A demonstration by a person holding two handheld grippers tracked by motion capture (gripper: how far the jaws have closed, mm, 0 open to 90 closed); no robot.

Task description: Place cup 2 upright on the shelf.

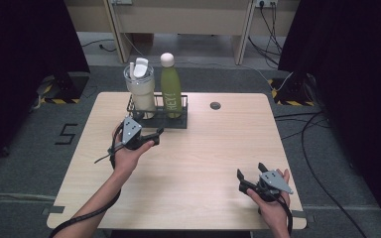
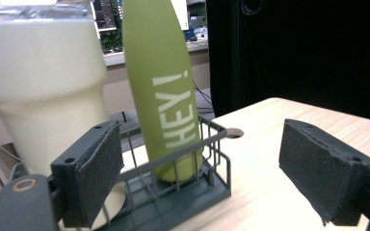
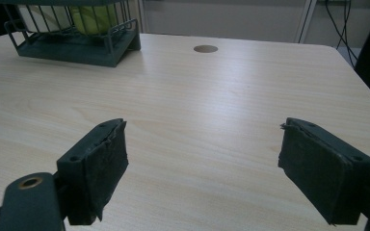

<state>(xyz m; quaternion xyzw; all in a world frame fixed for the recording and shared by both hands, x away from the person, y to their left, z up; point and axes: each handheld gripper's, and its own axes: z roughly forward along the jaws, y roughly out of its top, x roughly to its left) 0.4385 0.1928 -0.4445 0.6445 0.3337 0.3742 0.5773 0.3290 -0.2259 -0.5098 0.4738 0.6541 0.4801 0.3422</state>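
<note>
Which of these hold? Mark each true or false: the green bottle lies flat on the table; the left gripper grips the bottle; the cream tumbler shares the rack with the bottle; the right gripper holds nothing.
1. The green bottle lies flat on the table. False: it stands upright in the wire rack.
2. The left gripper grips the bottle. False: its jaws are open, just short of the rack, with nothing between them.
3. The cream tumbler shares the rack with the bottle. True.
4. The right gripper holds nothing. True: its jaws stand open over bare tabletop.
</note>
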